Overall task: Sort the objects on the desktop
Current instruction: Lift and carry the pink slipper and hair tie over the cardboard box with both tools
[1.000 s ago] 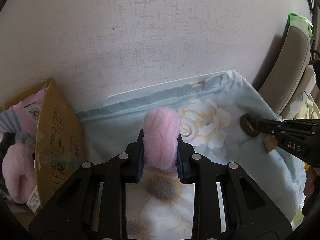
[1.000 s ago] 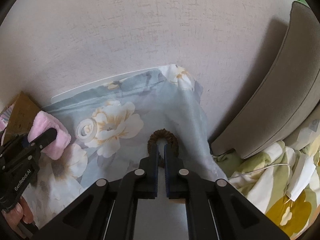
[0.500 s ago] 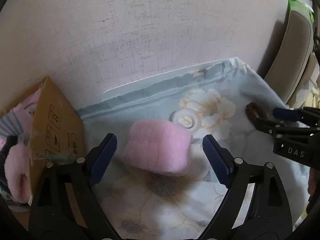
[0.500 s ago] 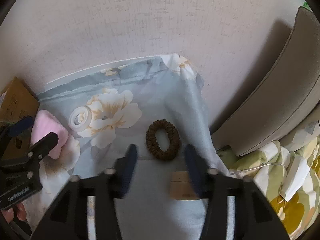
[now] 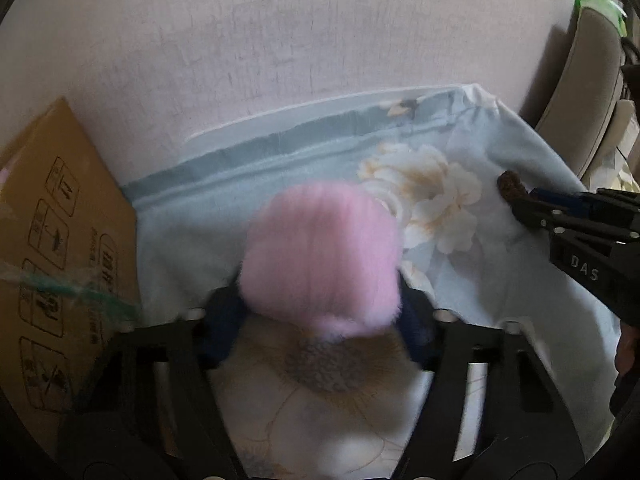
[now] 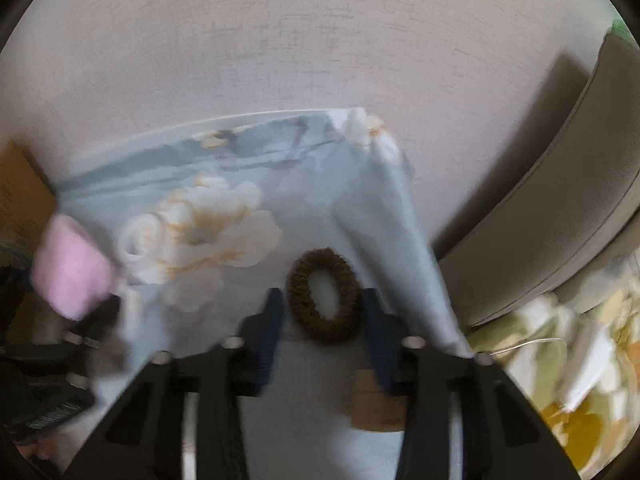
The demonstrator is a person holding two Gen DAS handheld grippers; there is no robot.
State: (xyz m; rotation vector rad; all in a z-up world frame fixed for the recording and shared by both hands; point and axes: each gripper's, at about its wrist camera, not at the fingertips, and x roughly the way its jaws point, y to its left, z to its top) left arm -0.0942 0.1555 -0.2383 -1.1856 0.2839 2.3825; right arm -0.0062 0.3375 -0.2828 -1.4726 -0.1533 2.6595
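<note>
Floral cloth; left gripper reclosed around pink plush; right gripper narrower

Right gripper has its jaws spread apart, blue-padded fingers on either side of a brown hair tie; no clear contact with it. Hair tie lies flat on a pale blue floral cloth that runs up to a light wall. Small tan tag on the cloth near the right finger. At far left a fluffy pink item, blurred, sits at the tip of the left gripper; grip unclear. Brown cardboard box behind it. Grey cushion to the right, with yellow-green floral bedding below it.
</note>
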